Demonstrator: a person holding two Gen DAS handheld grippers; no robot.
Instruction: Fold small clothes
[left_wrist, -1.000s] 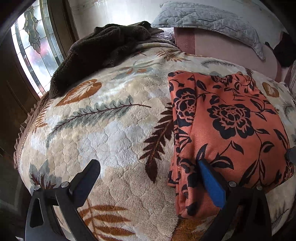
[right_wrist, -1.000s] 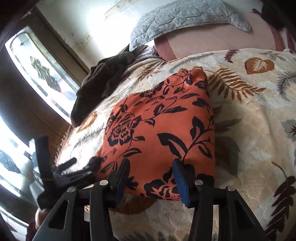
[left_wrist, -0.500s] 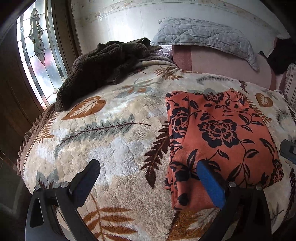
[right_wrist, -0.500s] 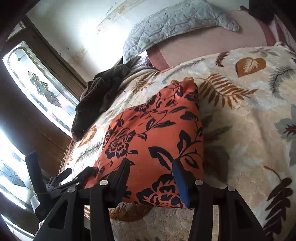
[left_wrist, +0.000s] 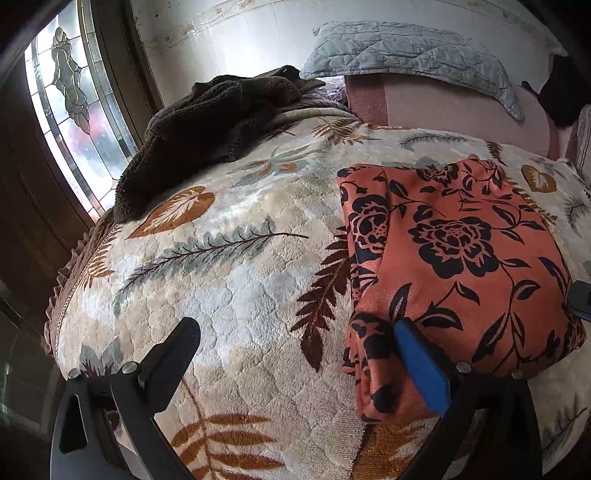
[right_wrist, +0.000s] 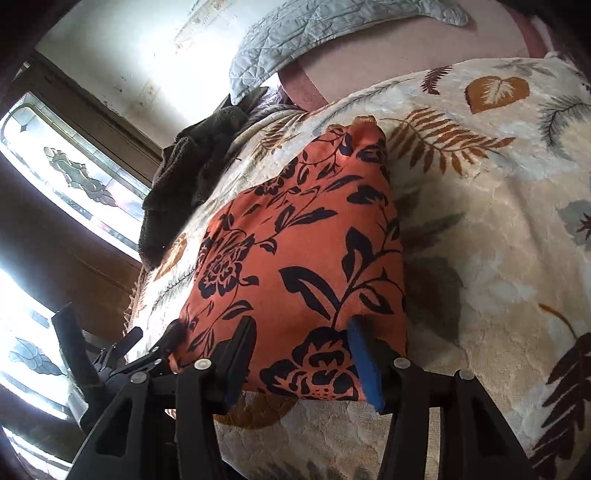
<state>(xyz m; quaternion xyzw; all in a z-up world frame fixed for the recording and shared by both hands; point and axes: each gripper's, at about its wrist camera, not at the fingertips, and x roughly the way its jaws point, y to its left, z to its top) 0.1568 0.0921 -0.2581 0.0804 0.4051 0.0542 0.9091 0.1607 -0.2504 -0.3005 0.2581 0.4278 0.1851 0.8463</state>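
Observation:
An orange cloth with black flowers (left_wrist: 458, 258) lies folded into a rough rectangle on the leaf-patterned bedspread (left_wrist: 229, 266). My left gripper (left_wrist: 295, 339) is open at the cloth's near left corner; its blue-padded right finger (left_wrist: 417, 362) is over the cloth's folded edge, its left finger over bare bedspread. In the right wrist view the same cloth (right_wrist: 303, 251) fills the middle. My right gripper (right_wrist: 303, 350) is open, both fingers over the cloth's near edge, nothing held. The left gripper (right_wrist: 122, 354) shows at that view's lower left.
A dark brown fleece blanket (left_wrist: 207, 129) is heaped at the bed's far left by a leaded-glass window (left_wrist: 74, 110). A grey quilted pillow (left_wrist: 406, 55) rests on a pink pillow (left_wrist: 461, 110) at the head. The bed's ruffled left edge (left_wrist: 62, 280) drops off.
Both grippers have drawn back and up a little from the cloth, so more of the wall and pillows shows. The cloth lies still and both grippers stay open.

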